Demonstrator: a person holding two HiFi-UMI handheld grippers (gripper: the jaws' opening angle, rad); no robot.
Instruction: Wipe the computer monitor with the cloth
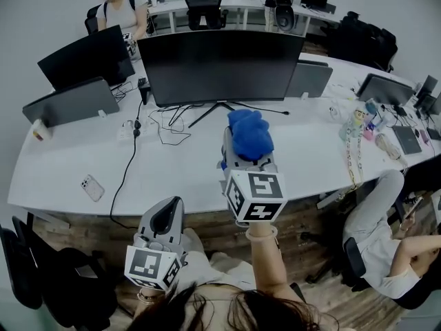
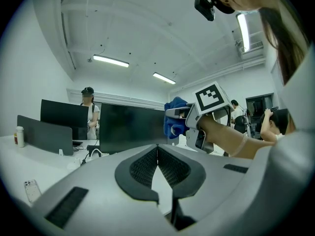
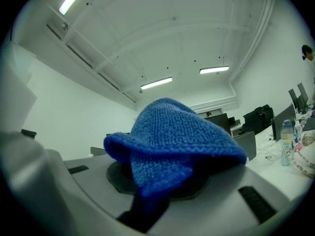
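Note:
The wide black monitor [image 1: 220, 67] stands switched off at the middle of the white desk [image 1: 179, 171]. My right gripper [image 1: 248, 149] is raised in front of its lower right part, shut on a bunched blue cloth [image 1: 249, 134]. In the right gripper view the cloth [image 3: 172, 141] covers the jaws and hides most of what lies ahead. My left gripper [image 1: 164, 218] hangs low near the desk's front edge, shut with nothing in it. The left gripper view shows its pads [image 2: 147, 163] meeting, with the monitor [image 2: 130, 127] and the cloth [image 2: 173, 118] beyond.
A second dark monitor [image 1: 86, 57] and a grey panel [image 1: 69, 102] stand at the left. Cables [image 1: 148, 126] and a phone [image 1: 91, 187] lie on the desk. Bottles and clutter [image 1: 365, 119] sit at the right, near a seated person [image 1: 386, 233]. Another person [image 1: 120, 9] sits behind.

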